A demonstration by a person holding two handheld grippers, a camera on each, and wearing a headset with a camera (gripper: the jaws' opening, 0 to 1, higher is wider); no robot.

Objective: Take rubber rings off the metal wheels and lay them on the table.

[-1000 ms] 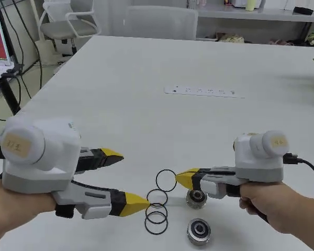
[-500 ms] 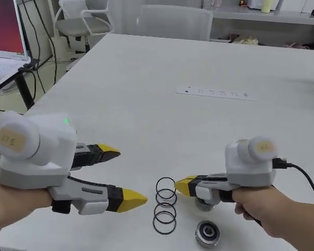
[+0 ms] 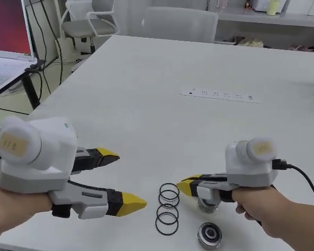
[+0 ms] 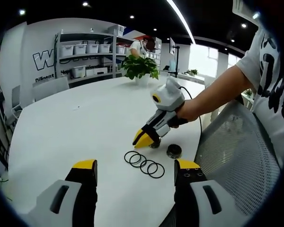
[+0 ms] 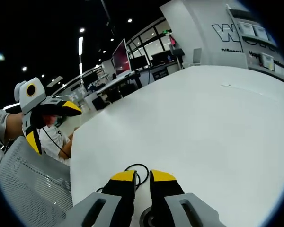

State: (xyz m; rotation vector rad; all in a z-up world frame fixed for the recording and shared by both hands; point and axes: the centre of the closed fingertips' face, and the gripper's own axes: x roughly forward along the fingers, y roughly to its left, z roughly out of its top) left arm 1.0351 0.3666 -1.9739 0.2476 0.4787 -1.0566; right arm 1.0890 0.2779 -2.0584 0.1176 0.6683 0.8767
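White table point(image 3: 146, 104) runs from the person's edge out to the far side of an office, and the work sits crowded against the near edge. Taking the row of rubber rings point(image 3: 168, 207) as the mark: four black rings lie flat on the bare surface in a short line, touching or overlapping, so that much of the job looks done. To the left of the row the left gripper point(image 3: 122, 178) hovers with its jaws spread wide and nothing between them, the lower tip just beside the rings. To the right of the row and slightly nearer the person stands one metal wheel point(image 3: 210, 235), apart from both grippers. Just right of the row's far end, the right gripper point(image 3: 184, 186) has its jaws drawn together but for a thin slit, with nothing visible in it, and a second metal wheel point(image 3: 207, 203) sits directly beneath them. Whether either wheel carries a ring cannot be told from these views; if four is the full count, what is left is little or nothing. The row lies close to the table's near edge, so a ring dragged toward the person could slide off. Beyond the rings the tabletop is open for a good stretch, giving both grippers free room forward and sideways. Well past the rings lies a white power strip point(image 3: 221, 95), and past the table's far edge stand office chairs point(image 3: 180, 23).
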